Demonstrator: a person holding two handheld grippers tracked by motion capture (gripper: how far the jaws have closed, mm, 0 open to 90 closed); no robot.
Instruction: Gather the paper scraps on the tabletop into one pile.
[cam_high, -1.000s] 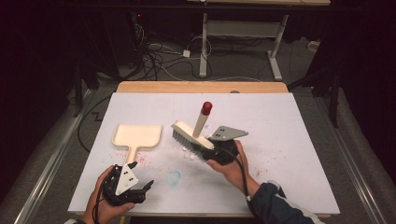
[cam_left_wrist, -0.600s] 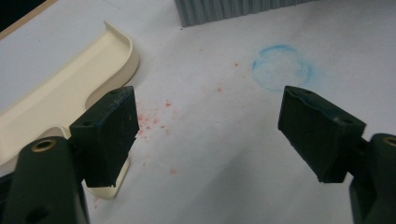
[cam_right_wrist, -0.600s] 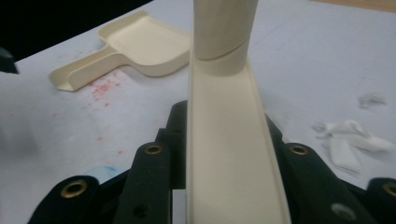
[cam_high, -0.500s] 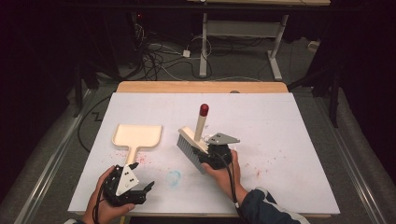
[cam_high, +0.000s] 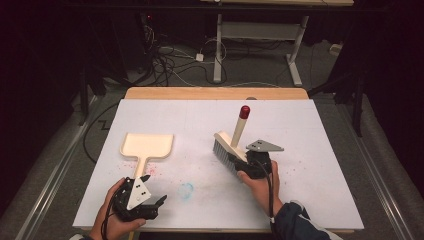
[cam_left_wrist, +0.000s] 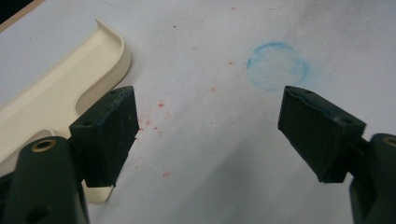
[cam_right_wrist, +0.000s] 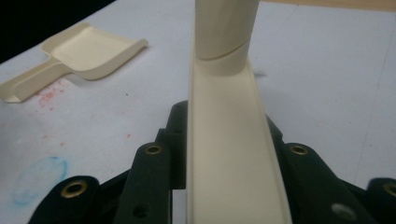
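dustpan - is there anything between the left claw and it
Nothing visible. The left claw hangs open just above the white table, and the cream dustpan lies right beside one of its jaws, with only a few red crumbs scattered on the bare surface nearby.

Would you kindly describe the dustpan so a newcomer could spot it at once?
On the white table, look left of centre. The dustpan lies flat there, cream, its handle pointing toward the left gripper. Unlike the bristled brush, it is a shallow scoop.
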